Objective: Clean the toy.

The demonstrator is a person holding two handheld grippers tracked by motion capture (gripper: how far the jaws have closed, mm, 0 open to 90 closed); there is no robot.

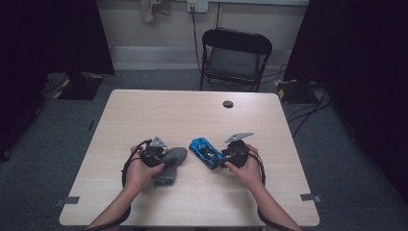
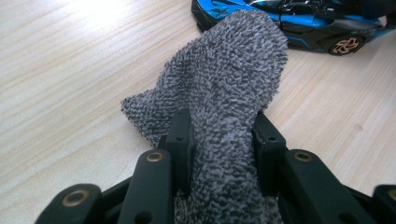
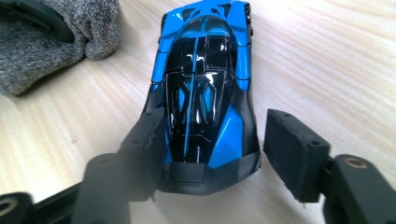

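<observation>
Cloth ready to wipe the toy car at mid-table

Left gripper [image 2: 223, 140] pinches the grey cloth [image 2: 224, 88]; right gripper [image 3: 219, 149] jaws are spread around the blue car [image 3: 205, 88], seemingly loose, so re-clamp the car before wiping.

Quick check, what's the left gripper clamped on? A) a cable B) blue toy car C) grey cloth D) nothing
C: in the left gripper view the left gripper has its two jaws pressed against the sides of the grey cloth, while the blue toy car lies apart on the table.
</observation>
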